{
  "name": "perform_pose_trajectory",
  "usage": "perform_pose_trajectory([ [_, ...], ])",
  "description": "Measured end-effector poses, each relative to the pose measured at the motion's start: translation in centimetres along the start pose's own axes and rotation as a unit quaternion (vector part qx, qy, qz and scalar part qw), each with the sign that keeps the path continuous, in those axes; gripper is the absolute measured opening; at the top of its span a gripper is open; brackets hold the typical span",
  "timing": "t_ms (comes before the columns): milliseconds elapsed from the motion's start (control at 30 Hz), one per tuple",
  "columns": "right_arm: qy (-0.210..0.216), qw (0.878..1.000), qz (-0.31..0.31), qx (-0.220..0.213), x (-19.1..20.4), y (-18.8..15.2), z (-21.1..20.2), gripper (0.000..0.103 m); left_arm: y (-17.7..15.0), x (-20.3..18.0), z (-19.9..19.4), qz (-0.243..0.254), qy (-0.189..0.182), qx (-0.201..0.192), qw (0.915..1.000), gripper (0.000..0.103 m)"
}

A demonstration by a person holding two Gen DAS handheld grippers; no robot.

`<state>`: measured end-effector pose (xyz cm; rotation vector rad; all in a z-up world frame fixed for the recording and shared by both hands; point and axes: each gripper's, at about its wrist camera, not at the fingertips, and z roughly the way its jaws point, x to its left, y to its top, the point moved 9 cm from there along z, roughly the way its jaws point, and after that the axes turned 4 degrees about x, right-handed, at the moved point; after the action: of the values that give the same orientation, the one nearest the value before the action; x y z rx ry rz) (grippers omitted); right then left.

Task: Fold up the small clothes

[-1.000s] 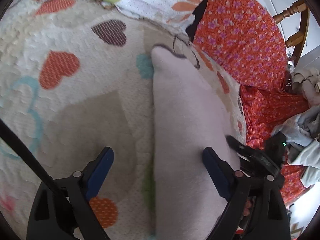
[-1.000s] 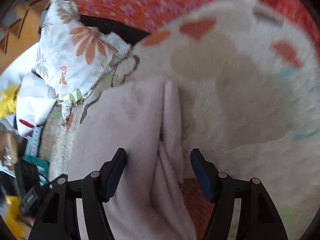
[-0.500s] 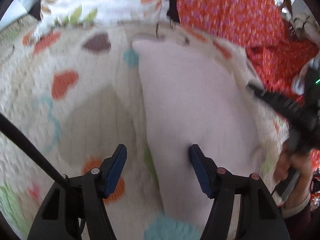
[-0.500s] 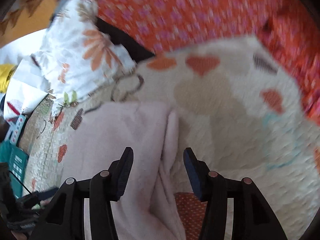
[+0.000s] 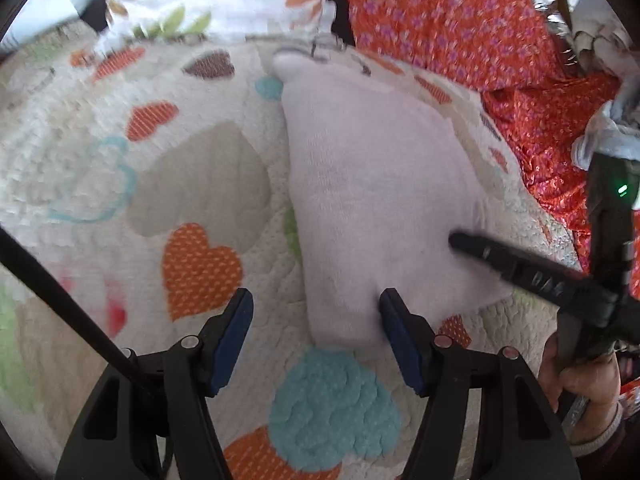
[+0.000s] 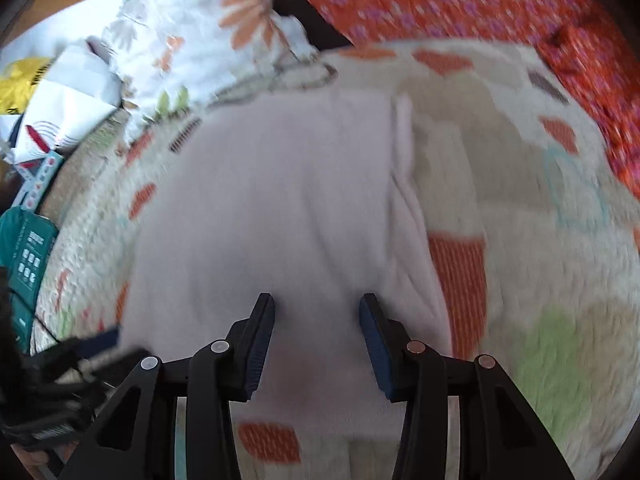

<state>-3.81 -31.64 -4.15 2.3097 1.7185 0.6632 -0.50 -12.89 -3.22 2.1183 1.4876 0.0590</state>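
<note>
Soft, even daylight fills both fisheye views, bright without harsh glare. Motion blur smears the right wrist view, worst across the quilt point(image 6: 520, 184) and the orange floral fabric point(image 6: 460, 4). The left wrist view is sharper centrally, blurred toward its top. Dark vignetting rings both curved, distorted frames.

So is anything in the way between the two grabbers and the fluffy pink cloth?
Nothing visible blocks them. The left gripper is open at the pink cloth's near corner, and the right gripper is open directly over the cloth. Only the heart quilt lies underneath.
</note>
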Motion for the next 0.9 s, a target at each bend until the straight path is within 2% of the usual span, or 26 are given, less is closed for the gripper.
perform_pose_trajectory([
  [167,-0.008,1.000,-0.002,0.002,-0.3,-2.7,-1.1,0.048,-0.6,-0.2,-3.2,0.024,0.054,-0.065,0.9961,0.066],
  [267,-0.003,1.000,0.004,0.001,-0.5,-3.7,-1.8,0.048,-0.7,-0.2,-6.3,0.030,0.091,-0.132,0.9867,0.076],
  [300,-0.003,1.000,0.005,-0.001,-0.4,-4.0,-2.1,0.048,-0.6,-0.1,-7.3,0.031,0.103,-0.153,0.9824,0.083],
  [367,-0.002,1.000,0.004,-0.001,-0.3,-4.5,-2.5,0.049,-0.5,0.0,-10.2,0.035,0.135,-0.218,0.9660,0.093],
  [400,0.004,1.000,0.007,0.004,-0.2,-4.9,-2.6,0.049,-0.4,-0.1,-12.0,0.039,0.150,-0.256,0.9541,0.099],
  [433,0.016,1.000,0.013,0.013,-0.1,-5.5,-2.5,0.049,-0.4,-0.1,-13.1,0.041,0.160,-0.277,0.9466,0.103],
  [467,0.030,0.999,0.022,0.020,0.0,-6.0,-2.4,0.049,-0.4,-0.1,-14.6,0.041,0.173,-0.306,0.9354,0.103],
  [500,0.040,0.999,0.029,0.020,0.1,-6.5,-2.4,0.049,-0.3,-0.1,-15.5,0.040,0.177,-0.323,0.9288,0.103],
  [600,0.032,0.999,0.013,-0.007,0.6,-6.6,-3.6,0.049,-0.3,-0.4,-18.3,0.039,0.164,-0.363,0.9164,0.103],
  [667,0.024,0.999,-0.006,-0.040,1.3,-6.1,-5.2,0.049,-0.5,-0.3,-19.5,0.029,0.164,-0.380,0.9100,0.103],
  [733,0.016,0.997,-0.016,-0.080,1.8,-5.5,-7.0,0.054,-0.7,-0.2,-19.6,0.014,0.153,-0.381,0.9115,0.103],
  [833,0.002,0.992,-0.022,-0.122,2.4,-4.9,-8.9,0.062,-1.0,-0.3,-18.4,0.008,0.128,-0.351,0.9276,0.103],
  [900,-0.003,0.991,-0.026,-0.129,2.8,-4.6,-9.3,0.063,-1.0,-0.3,-16.8,0.019,0.149,-0.322,0.9347,0.103],
])
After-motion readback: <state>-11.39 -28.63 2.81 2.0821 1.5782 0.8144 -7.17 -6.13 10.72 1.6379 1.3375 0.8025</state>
